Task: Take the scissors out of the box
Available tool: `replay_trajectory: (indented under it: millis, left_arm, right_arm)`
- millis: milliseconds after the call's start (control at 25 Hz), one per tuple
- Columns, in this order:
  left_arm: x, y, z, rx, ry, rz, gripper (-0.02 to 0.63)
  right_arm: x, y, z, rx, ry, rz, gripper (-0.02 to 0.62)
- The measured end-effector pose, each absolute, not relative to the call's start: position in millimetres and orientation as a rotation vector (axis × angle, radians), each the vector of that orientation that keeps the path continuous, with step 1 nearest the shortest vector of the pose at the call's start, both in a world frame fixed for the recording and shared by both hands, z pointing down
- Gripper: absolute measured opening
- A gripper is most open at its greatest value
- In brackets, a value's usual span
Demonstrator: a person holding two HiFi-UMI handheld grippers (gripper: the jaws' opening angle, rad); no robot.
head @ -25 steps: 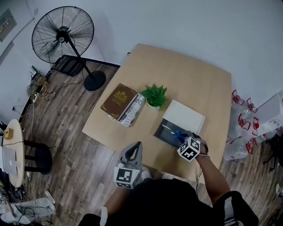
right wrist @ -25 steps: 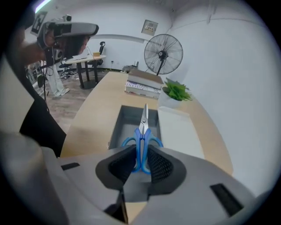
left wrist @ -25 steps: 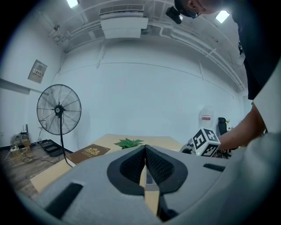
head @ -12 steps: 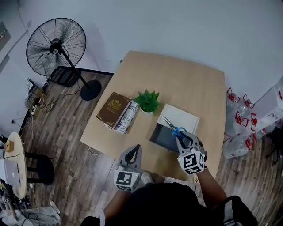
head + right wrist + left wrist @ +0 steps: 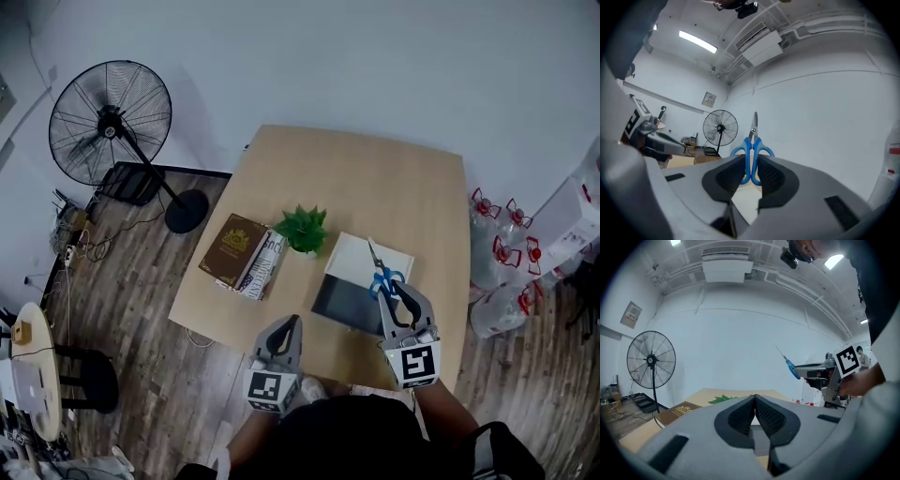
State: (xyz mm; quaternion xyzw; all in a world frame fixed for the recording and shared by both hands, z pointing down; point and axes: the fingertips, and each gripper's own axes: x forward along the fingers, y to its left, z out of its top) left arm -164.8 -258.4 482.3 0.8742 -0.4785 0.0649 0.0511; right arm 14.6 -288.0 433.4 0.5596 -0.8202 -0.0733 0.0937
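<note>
My right gripper (image 5: 391,290) is shut on a pair of blue-handled scissors (image 5: 382,277), holding them in the air above the box with the blades pointing up and away. In the right gripper view the scissors (image 5: 752,140) stand upright between the pads, which press on the handles. The open dark box (image 5: 336,298) lies on the table near its front edge, and its white lid (image 5: 356,255) lies just behind it. My left gripper (image 5: 290,323) hangs shut and empty at the table's front edge, left of the box. The left gripper view shows its closed pads (image 5: 754,398) and the raised scissors (image 5: 790,365).
A small green plant (image 5: 302,228) and a brown book on a magazine (image 5: 234,251) sit left of the box on the wooden table (image 5: 375,178). A standing fan (image 5: 108,122) is on the floor at left, and water bottles (image 5: 497,244) stand at right.
My right gripper has risen out of the box with the scissors and turned from pointing down to pointing forward. The left gripper shifted only slightly.
</note>
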Motion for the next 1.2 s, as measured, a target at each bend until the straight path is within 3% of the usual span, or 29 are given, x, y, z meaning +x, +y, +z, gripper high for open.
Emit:
replay_trajectory:
  millis: [1200]
  left_arm:
    - [-151.6,-253.7,473.4,2.689,-1.423,0.183,-0.003]
  right_arm:
    - [29.4,-270.3,419.7,1.808,-2.503,-0.139,0.077]
